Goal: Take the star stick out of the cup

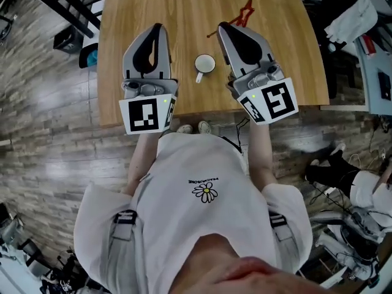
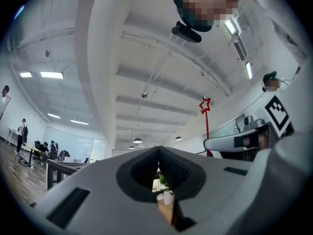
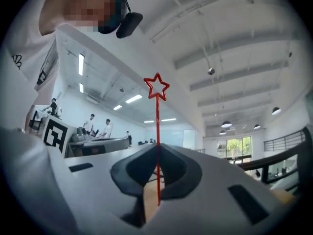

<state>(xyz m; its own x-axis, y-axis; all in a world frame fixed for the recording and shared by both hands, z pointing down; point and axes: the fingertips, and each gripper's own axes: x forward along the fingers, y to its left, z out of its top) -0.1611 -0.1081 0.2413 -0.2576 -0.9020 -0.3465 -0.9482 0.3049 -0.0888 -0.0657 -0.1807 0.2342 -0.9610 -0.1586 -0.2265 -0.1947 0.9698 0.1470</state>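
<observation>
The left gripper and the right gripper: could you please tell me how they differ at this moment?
The right gripper is shut on the star stick, whose star rises above it; the left gripper is shut on nothing. The left gripper is left of the cup, the right gripper right of it. Both point out over the table, jaws together.

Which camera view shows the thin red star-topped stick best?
The right gripper view: the thin red star-topped stick stands centred, star and shaft clear, clamped in the right gripper. The left gripper view shows it small, right of centre. The head view shows only a foreshortened red shape over the wooden table.
</observation>
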